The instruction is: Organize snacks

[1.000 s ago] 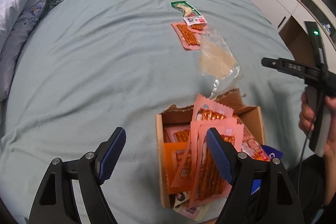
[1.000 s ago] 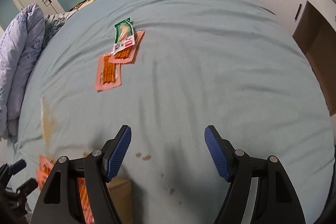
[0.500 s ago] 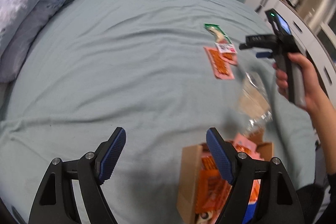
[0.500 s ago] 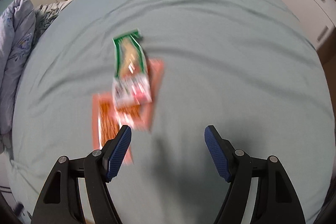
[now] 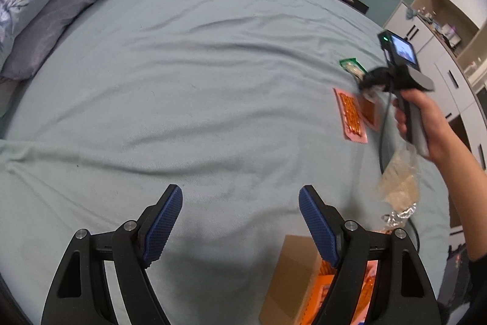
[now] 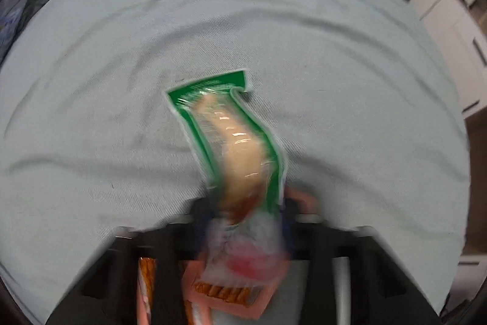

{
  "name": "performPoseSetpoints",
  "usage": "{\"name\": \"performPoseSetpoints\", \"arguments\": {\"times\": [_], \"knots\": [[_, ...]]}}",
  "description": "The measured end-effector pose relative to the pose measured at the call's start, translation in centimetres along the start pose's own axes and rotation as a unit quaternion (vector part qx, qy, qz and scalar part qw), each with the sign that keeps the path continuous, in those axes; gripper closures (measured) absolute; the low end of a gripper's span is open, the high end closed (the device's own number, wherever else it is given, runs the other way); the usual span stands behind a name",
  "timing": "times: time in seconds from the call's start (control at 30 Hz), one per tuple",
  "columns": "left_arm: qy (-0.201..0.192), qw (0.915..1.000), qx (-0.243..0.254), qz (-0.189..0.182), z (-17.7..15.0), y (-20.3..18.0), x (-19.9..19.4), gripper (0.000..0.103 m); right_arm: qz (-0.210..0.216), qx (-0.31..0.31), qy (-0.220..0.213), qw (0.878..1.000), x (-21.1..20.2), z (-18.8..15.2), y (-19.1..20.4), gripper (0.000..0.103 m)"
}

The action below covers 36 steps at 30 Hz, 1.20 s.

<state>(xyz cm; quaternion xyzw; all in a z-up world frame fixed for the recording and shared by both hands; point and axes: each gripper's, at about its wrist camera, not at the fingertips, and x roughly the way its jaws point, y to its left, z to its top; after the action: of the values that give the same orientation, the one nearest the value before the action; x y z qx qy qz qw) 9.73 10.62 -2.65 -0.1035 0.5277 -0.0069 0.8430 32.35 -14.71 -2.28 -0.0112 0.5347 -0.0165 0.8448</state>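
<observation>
Snacks are split between two places on the bed (image 5: 188,87): many orange and pink packets already stand in the cardboard box (image 5: 292,279) at about five o'clock in the left wrist view, while three lie loose near three o'clock. Those are a green packet (image 6: 234,139) and two pink packets of orange sticks (image 5: 350,116), the green one resting partly over one of the pink ones. A crumpled clear wrapper (image 5: 398,181) lies between them and the box.

The right gripper (image 6: 249,212) is down at the near end of the green packet, at six o'clock in its own view. Its jaws look drawn in close around that end, but blur hides whether they actually pinch it, so I cannot tell. The left gripper (image 5: 240,221) hovers over bare sheet just beside the box, jaws wide apart and empty.

By my judgement the sorting is well along, with these three packets left to box.
</observation>
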Motion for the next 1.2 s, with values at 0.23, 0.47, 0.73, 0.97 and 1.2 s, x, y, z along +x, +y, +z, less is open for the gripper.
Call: {"name": "performPoseSetpoints", "arguments": {"times": [0.23, 0.47, 0.73, 0.97, 1.2], "knots": [[-0.018, 0.9985, 0.032, 0.041, -0.1, -1.1, -0.3, 0.023, 0.075, 0.049, -0.075, 0.993, -7.2, -6.0, -4.5, 0.089], [-0.047, 0.9961, 0.042, 0.062, -1.1, -1.5, -2.6, 0.023, 0.196, 0.123, -0.137, 0.963, -16.0, -18.0, -9.4, 0.09], [-0.046, 0.9901, 0.12, 0.055, -0.1, -5.2, -3.4, 0.023, 0.219, 0.172, -0.188, 0.942, -20.2, -30.3, -11.0, 0.09], [0.04, 0.9899, 0.136, -0.002, 6.2, -12.5, 0.5, 0.0, 0.205, 0.225, -0.144, 0.942, -16.9, -30.2, -12.6, 0.09], [0.161, 0.9753, 0.151, 0.0, 12.0, -21.5, 11.2, 0.0, 0.242, 0.266, -0.103, 0.927, -13.7, -28.4, -12.9, 0.09]]}}
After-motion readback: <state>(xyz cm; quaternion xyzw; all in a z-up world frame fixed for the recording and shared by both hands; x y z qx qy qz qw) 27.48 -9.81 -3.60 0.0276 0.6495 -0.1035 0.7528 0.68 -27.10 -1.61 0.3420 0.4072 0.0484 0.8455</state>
